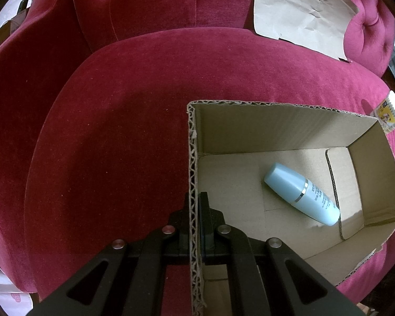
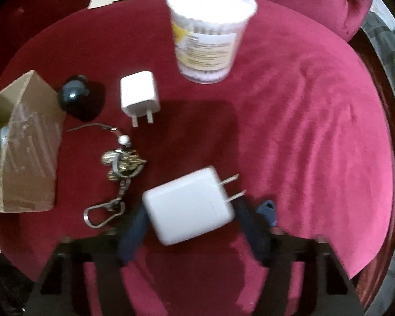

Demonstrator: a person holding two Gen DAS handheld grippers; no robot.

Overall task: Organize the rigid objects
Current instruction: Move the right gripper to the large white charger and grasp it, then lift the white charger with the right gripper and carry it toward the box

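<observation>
Two hand-held grippers at work: the left hand-held gripper (image 1: 194,210) is clamped on the wall of the cardboard box (image 1: 276,126), likely steadying it on the red sofa cushion (image 1: 113,131), a blue bottle (image 1: 301,193) already inside. Right hand-held gripper (image 2: 191,210) points straight down, jaws straddling the large white charger (image 2: 189,205) on the cushion; pad contact unclear through blur.

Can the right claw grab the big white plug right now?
Probably yes. The big white plug already sits between the right claw fingers, with nothing covering it. The keys lie off to the side, out of the way.
</observation>
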